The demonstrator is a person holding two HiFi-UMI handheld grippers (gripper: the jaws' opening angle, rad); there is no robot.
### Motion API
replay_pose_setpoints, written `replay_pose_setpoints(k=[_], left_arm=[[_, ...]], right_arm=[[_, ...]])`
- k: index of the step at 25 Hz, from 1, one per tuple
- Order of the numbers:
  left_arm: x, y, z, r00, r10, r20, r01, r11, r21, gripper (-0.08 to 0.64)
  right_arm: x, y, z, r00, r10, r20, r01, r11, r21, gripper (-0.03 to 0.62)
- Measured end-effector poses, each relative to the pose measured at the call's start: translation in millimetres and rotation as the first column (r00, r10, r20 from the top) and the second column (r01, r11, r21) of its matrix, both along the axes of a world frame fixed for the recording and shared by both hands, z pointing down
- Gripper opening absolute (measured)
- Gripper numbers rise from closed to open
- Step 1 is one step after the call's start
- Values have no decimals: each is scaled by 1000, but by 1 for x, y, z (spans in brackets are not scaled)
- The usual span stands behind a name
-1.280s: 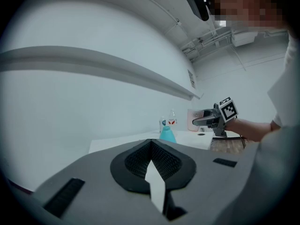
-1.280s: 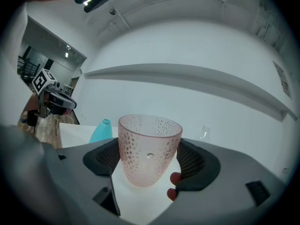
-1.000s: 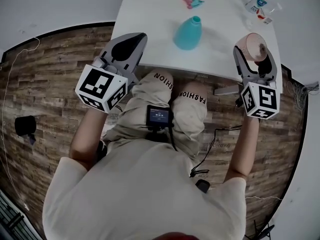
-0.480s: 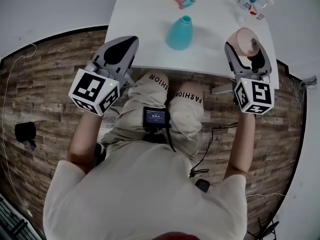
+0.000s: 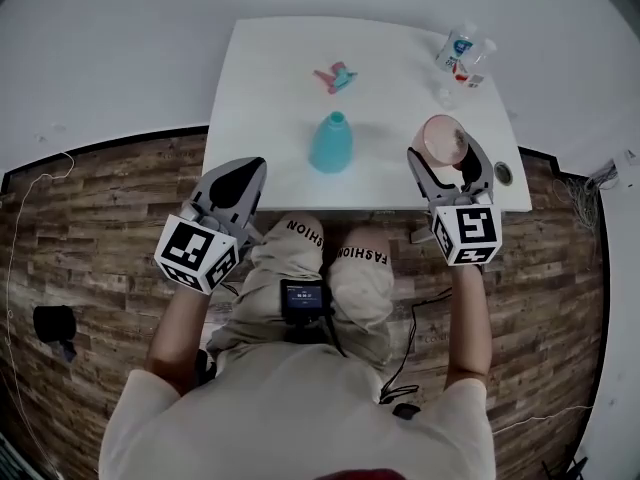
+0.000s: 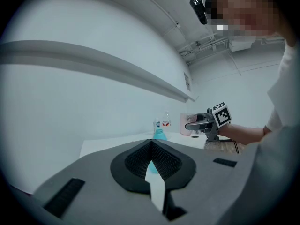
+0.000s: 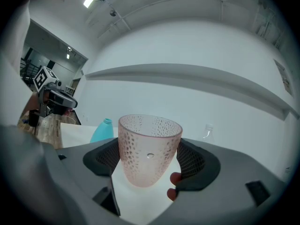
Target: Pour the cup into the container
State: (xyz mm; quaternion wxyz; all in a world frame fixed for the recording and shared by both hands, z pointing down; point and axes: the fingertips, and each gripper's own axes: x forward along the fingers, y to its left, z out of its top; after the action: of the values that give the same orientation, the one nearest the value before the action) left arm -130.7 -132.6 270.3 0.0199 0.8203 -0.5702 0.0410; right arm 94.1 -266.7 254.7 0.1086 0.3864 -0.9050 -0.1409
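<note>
Right gripper (image 5: pixel 446 156) holds the cup (image 7: pixel 149 146) upright at the worktop's (image 5: pixel 280 88) near edge, left gripper (image 5: pixel 252 166) closed, empty. Bottle (image 5: pixel 330 144) pour not started yet.

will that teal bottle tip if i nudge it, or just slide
Probably slides: the teal bottle stands upright on a broad base tapering to a slim neck, so a low push on the smooth white table should shift rather than tip it. It looks plastic, so likely light.

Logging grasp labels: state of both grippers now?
Left gripper: closed, empty.
Right gripper: closed on the pink cup.
</note>
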Motion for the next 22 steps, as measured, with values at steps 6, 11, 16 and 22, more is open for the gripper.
replay_pose_setpoints(k=[6,11,16,22], left_arm=[[0,-2,-15,1000,4,8,-5,1000,26,11],[8,2,-3,1000,21,-13,-21,1000,0,11],[17,7,-14,998,40,-49,-40,999,11,11],[17,5,-11,998,46,-50,-46,999,5,11]], right_arm=[[-3,0,-8,1000,-5,6,5,1000,11,374],[1,0,4,1000,-1,5,1,1000,0,374],[7,-2,8,1000,7,10,-7,1000,-9,374],[9,-1,8,1000,13,5,-13,1000,-21,374]])
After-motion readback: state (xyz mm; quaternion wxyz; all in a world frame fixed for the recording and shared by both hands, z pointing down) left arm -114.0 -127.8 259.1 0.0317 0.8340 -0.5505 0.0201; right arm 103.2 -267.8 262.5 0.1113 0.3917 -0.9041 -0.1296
